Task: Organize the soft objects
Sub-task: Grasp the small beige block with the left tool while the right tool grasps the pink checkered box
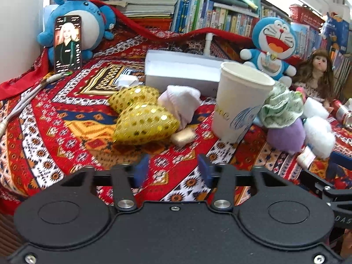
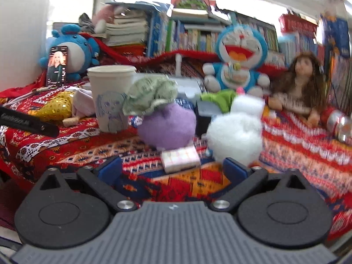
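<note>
Soft stuff sits mid-counter: gold sequin cushions (image 1: 140, 118) left of paper cup (image 1: 239, 101), purple plush (image 2: 167, 127) & white fluff (image 2: 235, 136) right. Left gripper (image 1: 173, 171) fingers part-closed, empty — right gripper (image 2: 171, 167) fingers wide, lined up w/ the fluff, prob. next pick.

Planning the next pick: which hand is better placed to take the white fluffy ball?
Right. Its tongs stand open just short of the white fluffy ball; from the left tongs it lies far right, past the paper cup.

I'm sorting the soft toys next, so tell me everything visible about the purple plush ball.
The purple plush ball is round, fuzzy and pale lilac, resting on the patterned cloth. A crumpled green fabric piece lies over its top. The paper cup stands to its left, white fluff to its right. Neither gripper touches it.
</note>
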